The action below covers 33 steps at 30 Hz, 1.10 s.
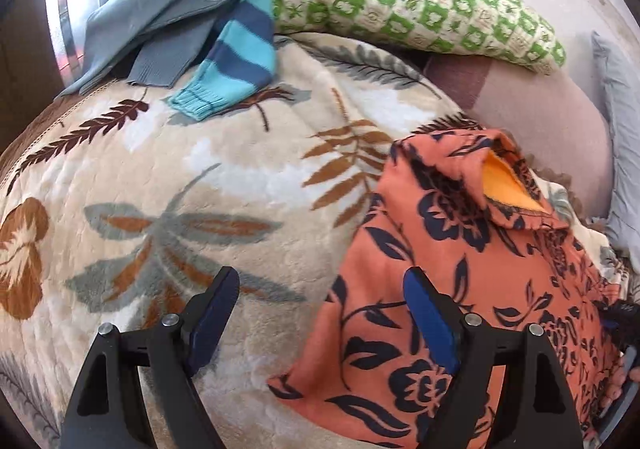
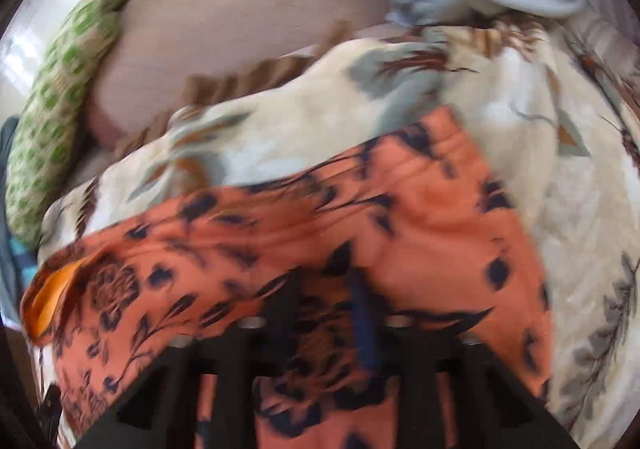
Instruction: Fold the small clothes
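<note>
Orange floral garment (image 1: pixel 472 289) lay on the leaf-print blanket (image 1: pixel 160 209), toward the right of the left wrist view, long axis running from near edge up-right to a turned-over flap showing plain orange lining. It was partly bunched, not flat.

Right gripper (image 2: pixel 332 313) was the nearer one: sat directly on the garment (image 2: pixel 360 209), jaws nearly closed with orange cloth between them. The frame was blurred, so a real pinch looked likely but not certain.

Left gripper (image 1: pixel 320 313) was wide open, holding nothing. Its right finger was over the garment's left edge, its left finger over bare blanket; the cloth edge ran between them. Contact couldn't be judged.

Next fold would likely turn on that left edge: left gripper straddled it, right one already mid-cloth.

Striped sleeve (image 1: pixel 236 61) and grey-blue garment (image 1: pixel 176 9) were well apart, at the far side.
</note>
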### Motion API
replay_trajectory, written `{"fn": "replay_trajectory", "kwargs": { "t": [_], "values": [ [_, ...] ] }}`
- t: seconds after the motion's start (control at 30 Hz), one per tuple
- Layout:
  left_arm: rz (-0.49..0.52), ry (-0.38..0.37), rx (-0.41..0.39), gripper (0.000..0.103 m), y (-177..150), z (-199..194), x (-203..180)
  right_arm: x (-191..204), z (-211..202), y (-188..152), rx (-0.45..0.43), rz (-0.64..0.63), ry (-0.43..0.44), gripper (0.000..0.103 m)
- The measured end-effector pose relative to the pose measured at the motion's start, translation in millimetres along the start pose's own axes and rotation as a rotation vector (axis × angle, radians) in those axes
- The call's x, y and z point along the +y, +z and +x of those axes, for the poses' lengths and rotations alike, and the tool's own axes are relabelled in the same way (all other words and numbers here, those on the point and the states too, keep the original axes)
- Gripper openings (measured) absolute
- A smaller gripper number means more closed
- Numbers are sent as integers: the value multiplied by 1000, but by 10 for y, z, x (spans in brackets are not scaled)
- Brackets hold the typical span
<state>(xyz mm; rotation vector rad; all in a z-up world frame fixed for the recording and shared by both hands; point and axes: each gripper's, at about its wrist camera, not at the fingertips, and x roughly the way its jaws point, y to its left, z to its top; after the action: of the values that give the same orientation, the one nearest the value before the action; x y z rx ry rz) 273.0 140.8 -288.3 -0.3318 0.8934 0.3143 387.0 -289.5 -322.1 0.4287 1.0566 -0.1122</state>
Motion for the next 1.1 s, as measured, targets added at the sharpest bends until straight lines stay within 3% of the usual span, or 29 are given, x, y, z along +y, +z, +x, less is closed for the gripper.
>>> {"fn": "replay_trajectory", "kwargs": {
  "t": [0.07,0.17,0.27,0.33,0.43,0.53,0.67,0.77,0.97,1.1],
  "values": [
    [-30,-2,7,85,32,10,66,147,-146,10,-13,12,19,25],
    [-77,12,2,85,89,-27,177,834,-315,-162,-18,-179,124,25],
    [-106,21,1,85,127,-51,272,1692,-285,-572,76,-407,267,25],
    [-102,26,15,85,142,-33,288,2185,-148,-881,139,-526,298,25],
    [-91,10,35,85,140,-5,265,2700,80,-1055,91,-604,220,25],
    [-60,1,42,85,149,8,208,2951,278,-741,25,-497,198,25],
    [-44,-9,39,85,189,21,186,2850,447,-286,45,-261,222,25],
    [-40,-17,24,85,225,19,165,2609,207,-203,-10,-223,270,25],
    [79,-26,-5,85,158,-50,-85,1916,-419,-509,-16,-305,291,25],
    [213,110,29,85,52,141,-248,1404,-746,-955,-10,-331,284,25]
  ]
}}
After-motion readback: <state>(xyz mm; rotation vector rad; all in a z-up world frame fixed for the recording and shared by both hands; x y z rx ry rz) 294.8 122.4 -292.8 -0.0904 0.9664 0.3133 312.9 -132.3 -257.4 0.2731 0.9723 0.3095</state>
